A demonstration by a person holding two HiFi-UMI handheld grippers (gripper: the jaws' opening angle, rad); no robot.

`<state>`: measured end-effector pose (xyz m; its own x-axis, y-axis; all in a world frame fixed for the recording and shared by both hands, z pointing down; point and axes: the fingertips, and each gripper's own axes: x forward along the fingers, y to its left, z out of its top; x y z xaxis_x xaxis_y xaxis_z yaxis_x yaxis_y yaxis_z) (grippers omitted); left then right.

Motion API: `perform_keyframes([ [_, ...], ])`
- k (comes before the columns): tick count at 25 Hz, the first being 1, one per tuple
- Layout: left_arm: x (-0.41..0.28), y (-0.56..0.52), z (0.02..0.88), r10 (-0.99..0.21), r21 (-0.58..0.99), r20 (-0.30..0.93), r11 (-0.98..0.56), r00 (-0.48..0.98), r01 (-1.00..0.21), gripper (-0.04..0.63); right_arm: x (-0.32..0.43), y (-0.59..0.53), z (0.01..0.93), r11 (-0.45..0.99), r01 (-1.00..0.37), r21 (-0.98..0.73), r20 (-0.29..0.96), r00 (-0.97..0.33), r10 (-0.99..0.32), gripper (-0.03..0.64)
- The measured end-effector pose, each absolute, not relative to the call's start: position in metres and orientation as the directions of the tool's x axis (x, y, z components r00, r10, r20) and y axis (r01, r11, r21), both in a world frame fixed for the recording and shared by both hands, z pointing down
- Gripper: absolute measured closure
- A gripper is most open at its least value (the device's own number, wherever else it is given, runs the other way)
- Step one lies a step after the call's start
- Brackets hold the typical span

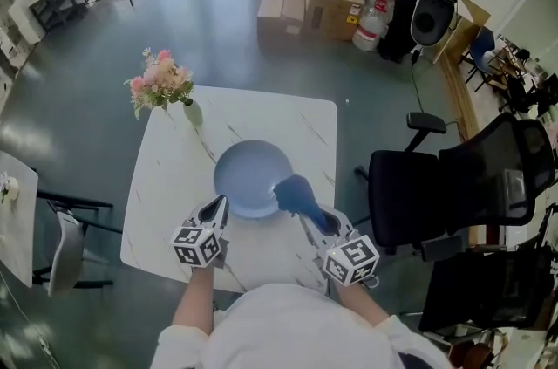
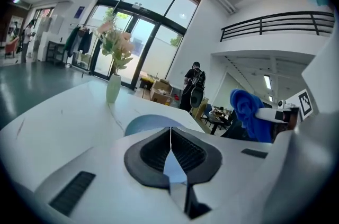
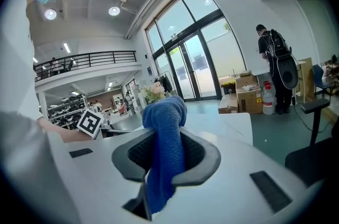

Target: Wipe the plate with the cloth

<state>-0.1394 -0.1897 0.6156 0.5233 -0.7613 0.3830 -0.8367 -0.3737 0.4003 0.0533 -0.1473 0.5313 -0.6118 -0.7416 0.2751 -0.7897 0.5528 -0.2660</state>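
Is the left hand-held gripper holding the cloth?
No, the cloth is clamped in the right hand-held gripper; the left hand-held gripper is shut empty.

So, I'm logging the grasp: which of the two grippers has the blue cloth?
The right gripper: its jaws are shut on the blue cloth. The left gripper is also shut, but with nothing between its jaws.

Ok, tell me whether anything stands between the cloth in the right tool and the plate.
Nothing visible does. The right tool holds the cloth at the near right rim of the plate. The shut left tool is at the near left rim and the vase beyond the plate, both off that path.
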Motion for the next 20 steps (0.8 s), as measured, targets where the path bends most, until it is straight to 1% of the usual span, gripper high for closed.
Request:
perform_keyframes([
  [12,-0.145,-0.196,0.661,-0.715,0.454,0.490,-0.278,0.498,-0.846,0.560,0.045,-0.151,0.543,0.566,-0.777,-0.274,0.303,-0.629,-0.716,0.525],
  [20,-0.152,-0.194,0.681,-0.700,0.502,0.527,-0.202,0.483,-0.841,0.560,0.044,-0.151,0.549,0.563,-0.779,-0.278,0.318,-0.627,-0.711,0.525],
])
